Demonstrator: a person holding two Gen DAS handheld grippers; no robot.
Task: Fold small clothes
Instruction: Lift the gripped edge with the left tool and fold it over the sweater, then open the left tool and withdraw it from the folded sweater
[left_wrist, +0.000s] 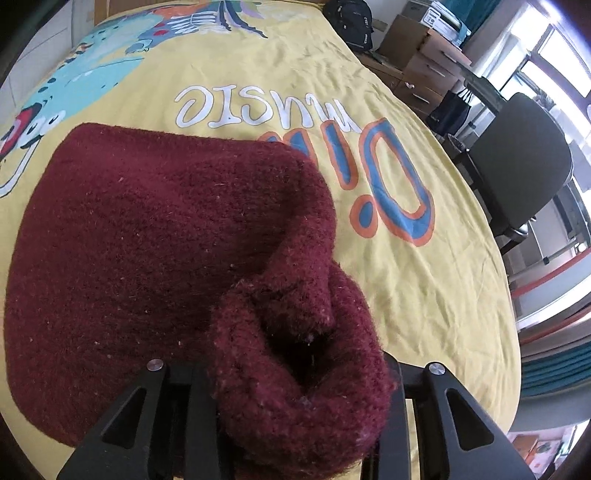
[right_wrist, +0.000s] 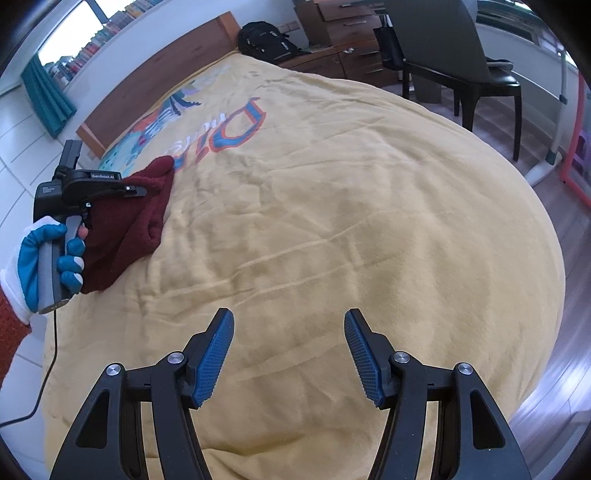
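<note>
Sweater bunched in your left gripper, right gripper idle.

Your left gripper (left_wrist: 299, 417) is clamped on a thick wad of the dark red sweater (left_wrist: 155, 240), which lies near the left edge of the bed (right_wrist: 332, 221), partly over the printed lettering (left_wrist: 258, 107). You risk dragging the whole garment instead of turning one flap, since nothing pins the far side; the wad could also slip free mid-lift. Your right gripper (right_wrist: 289, 354) hangs spread apart over bare yellow cover, well apart from the sweater. Farther off, cardboard boxes (left_wrist: 410, 40) sit beyond the bed's far corner; you cannot see their contents.
</note>
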